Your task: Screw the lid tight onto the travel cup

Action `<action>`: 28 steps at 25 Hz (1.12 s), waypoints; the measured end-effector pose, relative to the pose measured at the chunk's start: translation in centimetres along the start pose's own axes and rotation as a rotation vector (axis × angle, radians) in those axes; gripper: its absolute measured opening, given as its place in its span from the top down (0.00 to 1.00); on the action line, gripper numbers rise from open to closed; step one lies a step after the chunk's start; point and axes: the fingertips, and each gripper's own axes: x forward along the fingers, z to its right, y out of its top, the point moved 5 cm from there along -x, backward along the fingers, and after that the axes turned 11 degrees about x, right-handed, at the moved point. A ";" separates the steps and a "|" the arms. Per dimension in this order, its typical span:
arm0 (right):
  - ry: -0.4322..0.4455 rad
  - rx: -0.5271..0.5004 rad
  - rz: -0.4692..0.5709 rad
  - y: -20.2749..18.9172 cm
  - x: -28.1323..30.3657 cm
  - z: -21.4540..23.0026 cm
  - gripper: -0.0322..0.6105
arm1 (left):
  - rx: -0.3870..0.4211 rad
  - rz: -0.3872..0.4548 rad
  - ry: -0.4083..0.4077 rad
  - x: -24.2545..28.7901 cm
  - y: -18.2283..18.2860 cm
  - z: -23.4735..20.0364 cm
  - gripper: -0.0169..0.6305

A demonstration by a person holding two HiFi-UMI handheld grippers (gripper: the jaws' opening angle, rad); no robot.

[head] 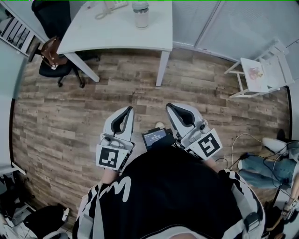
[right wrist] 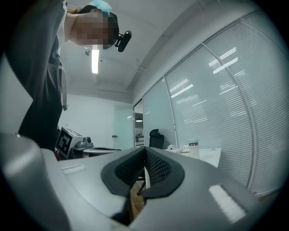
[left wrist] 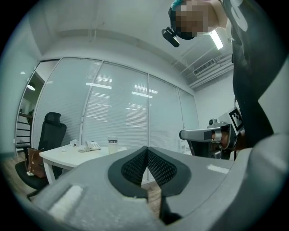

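**Wood-floor office, cup waiting on the table, both grippers empty**

Wood plank flooring [head: 84, 107] is filling most of the head view, and the person is standing on it well short of the white table [head: 117, 39]. The travel cup [head: 140, 15] is sitting upright on that table, toward its right-hand half, with a desk phone [head: 114, 4] lying near it on the same top. Something lid-like is sitting on the cup, but it's too small to tell whether it's threaded on or just resting there.

Left gripper [head: 127, 112] and right gripper [head: 174, 108] are sitting side by side in front of the person's chest, pointing towards the table. Each one is clamped fully shut, pads meeting, nothing between them. That makes sense, since nothing on the table is within reach. Closed and level is probably just the carrying pose.

Black office chair [head: 53, 18] is parked at the table's left end with a brown bag [head: 50, 52] beside it, so the table's near side is looking like the easy way in. Task-wise nothing is started yet. One gripper is going to need to open to steady the cup, the other for the lid.
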 end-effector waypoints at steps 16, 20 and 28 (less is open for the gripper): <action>0.048 0.017 -0.003 2.0 3.1 7.3 0.95 | 0.016 -0.009 0.018 7.3 0.0 -1.2 0.97; 0.073 0.019 -0.010 2.7 4.1 8.8 0.95 | 0.026 -0.021 0.015 9.0 -0.2 -1.1 0.97; 0.111 0.021 -0.011 3.2 4.8 11.2 0.95 | 0.044 -0.019 0.031 11.8 0.0 -1.0 0.97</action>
